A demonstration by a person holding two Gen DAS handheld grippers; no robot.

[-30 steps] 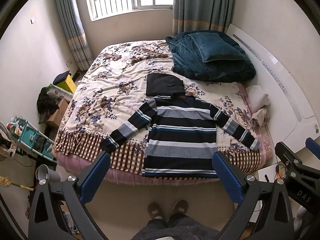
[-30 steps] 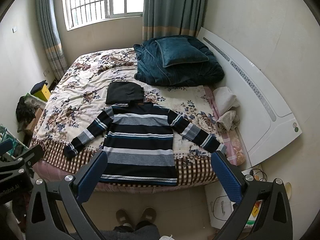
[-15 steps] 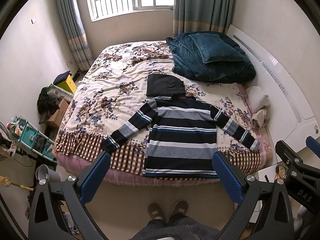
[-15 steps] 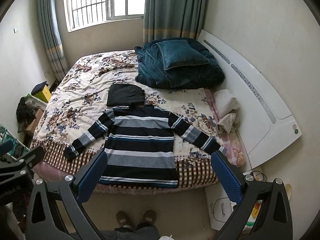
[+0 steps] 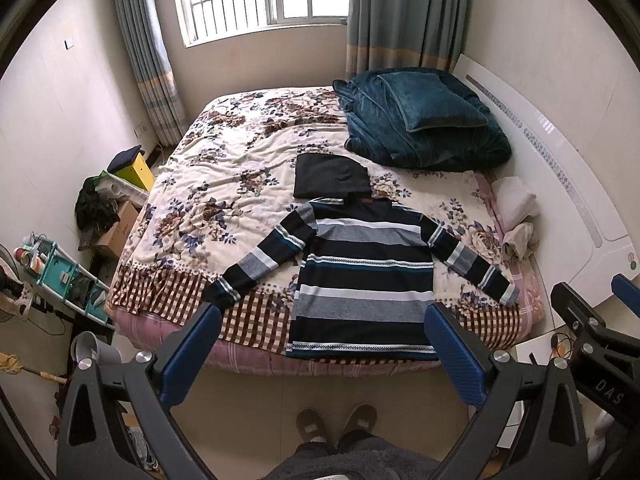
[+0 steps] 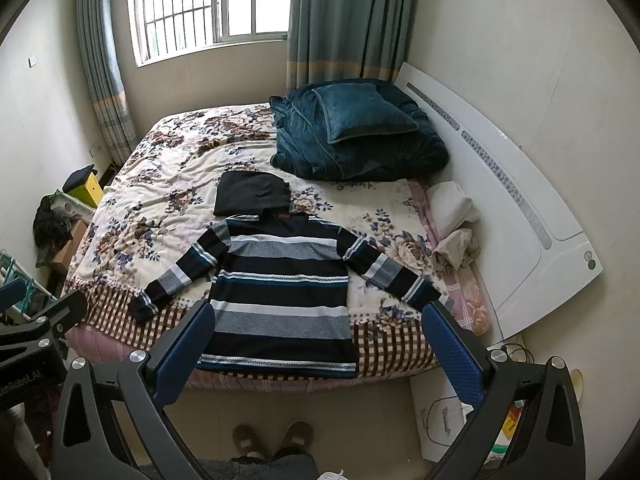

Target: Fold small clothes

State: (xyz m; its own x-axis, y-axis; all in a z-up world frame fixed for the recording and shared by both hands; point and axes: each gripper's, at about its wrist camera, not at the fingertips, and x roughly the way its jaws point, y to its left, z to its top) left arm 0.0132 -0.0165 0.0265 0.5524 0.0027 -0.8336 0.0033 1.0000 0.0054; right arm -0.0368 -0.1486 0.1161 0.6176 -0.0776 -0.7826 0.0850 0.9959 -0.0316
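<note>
Sweater (image 5: pixel 362 276) lies flat, sleeves spread, hem at the bed (image 5: pixel 224 168) edge — likely staged for folding. Left gripper (image 5: pixel 322 354) and right gripper (image 6: pixel 320 350) are both wide open, holding nothing — well short of the cloth.

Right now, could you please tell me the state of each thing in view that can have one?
striped sweater: unfolded, spread flat, sleeves out, hem at the bed edge.
black garment: folded, lying just beyond the sweater's collar.
teal blanket: piled, pillow on top.
curtains: drawn apart.
left hand-held gripper: open, holding nothing.
right hand-held gripper: open, holding nothing.
</note>
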